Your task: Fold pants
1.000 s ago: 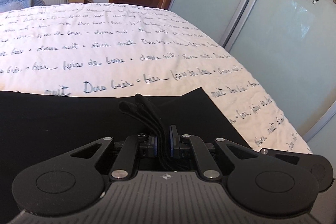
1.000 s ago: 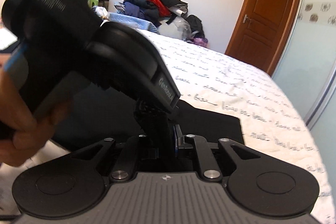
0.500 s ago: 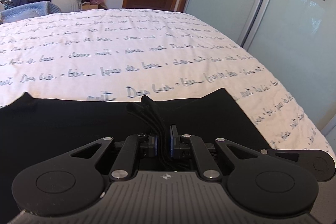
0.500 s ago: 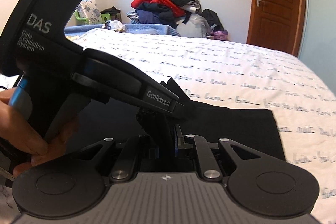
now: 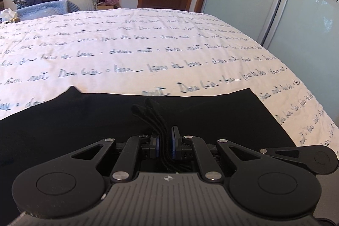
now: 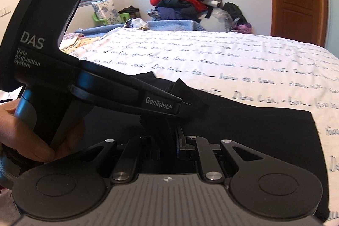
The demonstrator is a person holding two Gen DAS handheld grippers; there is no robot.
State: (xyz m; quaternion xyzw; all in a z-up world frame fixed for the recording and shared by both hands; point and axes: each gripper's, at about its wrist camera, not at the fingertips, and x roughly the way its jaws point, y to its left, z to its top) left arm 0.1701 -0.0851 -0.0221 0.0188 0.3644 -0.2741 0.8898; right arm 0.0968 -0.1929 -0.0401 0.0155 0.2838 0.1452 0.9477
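the left tool (image 5: 165, 144) and right tool (image 6: 167, 147) each clamp bunched cloth of the black pants (image 5: 211, 115). the pants lie flat on the bed (image 5: 148, 46), long axis left to right, far of both tools.

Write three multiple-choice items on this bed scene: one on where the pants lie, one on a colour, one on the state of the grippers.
1. Where do the pants lie?
A. On the near edge of the bedspread
B. On the heap of clothes by the wall
C. On the floor by the door

2. What colour are the pants?
A. Red
B. Black
C. Pale blue

3. How does the left gripper stand?
A. Wide open above the cloth
B. Shut on nothing
C. Shut on a bunch of pants cloth

Answers:
1. A: the dark cloth spreads flat over the printed cover just ahead of both cameras.
2. B: it is black in both views.
3. C: layered folds stick up between its blue pads; the right gripper pinches cloth likewise.
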